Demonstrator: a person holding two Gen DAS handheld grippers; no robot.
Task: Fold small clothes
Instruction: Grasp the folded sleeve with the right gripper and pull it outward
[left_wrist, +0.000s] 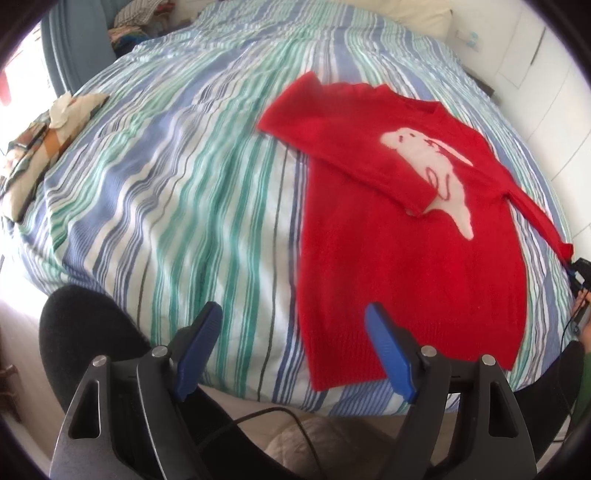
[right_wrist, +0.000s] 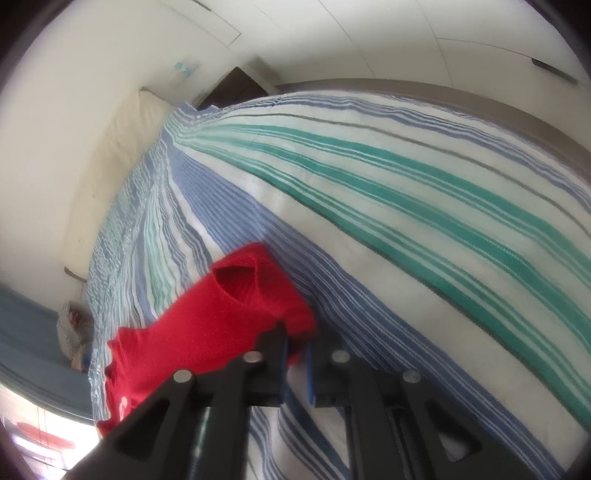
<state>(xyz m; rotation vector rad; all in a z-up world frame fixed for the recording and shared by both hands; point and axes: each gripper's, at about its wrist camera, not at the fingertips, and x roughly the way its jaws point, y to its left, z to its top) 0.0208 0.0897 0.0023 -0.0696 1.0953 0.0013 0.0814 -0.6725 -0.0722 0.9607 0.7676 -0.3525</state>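
Observation:
A small red sweater (left_wrist: 413, 266) with a white rabbit (left_wrist: 432, 166) on the chest lies flat on the striped bed. Its left sleeve (left_wrist: 347, 147) is folded across the chest. Its right sleeve (left_wrist: 535, 214) stretches out to the bed's right edge. My left gripper (left_wrist: 293, 321) is open and empty above the bed's near edge, just left of the sweater's hem. My right gripper (right_wrist: 295, 347) is shut on the cuff of the right sleeve (right_wrist: 236, 310); it also shows at the right edge of the left wrist view (left_wrist: 578, 269).
The striped bedcover (left_wrist: 184, 184) covers the whole bed. A patterned folded pile (left_wrist: 40, 136) lies at the bed's left edge. A cream headboard cushion (right_wrist: 110, 177) and white wall panels stand at the far side. A black cable (left_wrist: 288, 424) hangs below the near edge.

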